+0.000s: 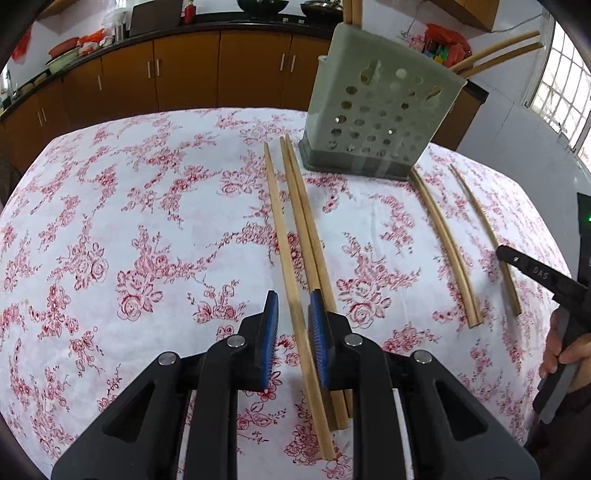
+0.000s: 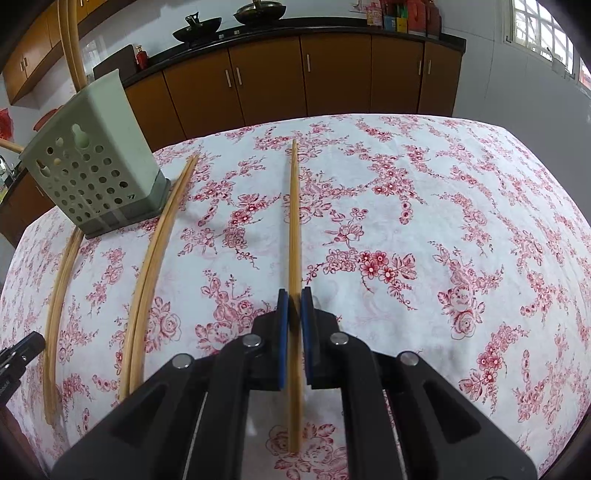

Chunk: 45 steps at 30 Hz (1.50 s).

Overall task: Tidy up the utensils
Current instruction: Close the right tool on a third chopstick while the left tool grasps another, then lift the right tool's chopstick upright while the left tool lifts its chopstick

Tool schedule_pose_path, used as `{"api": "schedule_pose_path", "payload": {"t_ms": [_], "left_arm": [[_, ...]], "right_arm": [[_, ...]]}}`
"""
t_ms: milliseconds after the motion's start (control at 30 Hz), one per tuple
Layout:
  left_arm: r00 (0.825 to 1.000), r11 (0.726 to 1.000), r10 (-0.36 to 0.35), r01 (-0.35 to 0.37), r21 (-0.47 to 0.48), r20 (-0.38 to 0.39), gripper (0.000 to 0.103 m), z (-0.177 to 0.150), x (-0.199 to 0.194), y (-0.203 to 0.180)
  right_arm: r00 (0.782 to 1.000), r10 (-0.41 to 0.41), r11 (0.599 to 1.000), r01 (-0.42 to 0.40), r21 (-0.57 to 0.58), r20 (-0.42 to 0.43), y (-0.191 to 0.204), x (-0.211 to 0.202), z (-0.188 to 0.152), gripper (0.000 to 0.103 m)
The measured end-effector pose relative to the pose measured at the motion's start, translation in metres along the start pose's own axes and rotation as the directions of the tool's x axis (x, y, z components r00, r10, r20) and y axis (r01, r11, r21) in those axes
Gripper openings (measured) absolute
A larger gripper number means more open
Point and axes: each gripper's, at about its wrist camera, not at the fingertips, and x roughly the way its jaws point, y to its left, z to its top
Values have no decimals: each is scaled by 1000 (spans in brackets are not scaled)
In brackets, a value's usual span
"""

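A grey-green perforated utensil holder stands on the floral tablecloth and holds a few chopsticks; it also shows in the right wrist view. My left gripper is open, its blue pads either side of one wooden chopstick, with a pair of chopsticks just right of it. My right gripper is shut on a single chopstick lying on the cloth. Two more chopsticks lie left of it. The right gripper also shows at the edge of the left wrist view.
The table is covered in a white cloth with red flowers. Brown kitchen cabinets with a dark counter, woks and bottles run behind it. A window is at the right.
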Motion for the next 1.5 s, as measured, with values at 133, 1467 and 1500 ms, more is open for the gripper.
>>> {"api": "schedule_pose_path", "payload": {"t_ms": [133,1467,1500], "left_arm": [[999,999,46,-46,24,17,12,-2,0,-2],[996,998,62,-63,3,61,10,-5,-11,46],[996,998,63,-63,4,61,10,-5,-11,46]], "right_arm": [[1000,-11,1000,11,-17,5,3,-1,-2,9],[997,72,994,-68,-89,36,22,-10,-20,9],[997,72,994,-68,-89,36,22,-10,-20,9]]}}
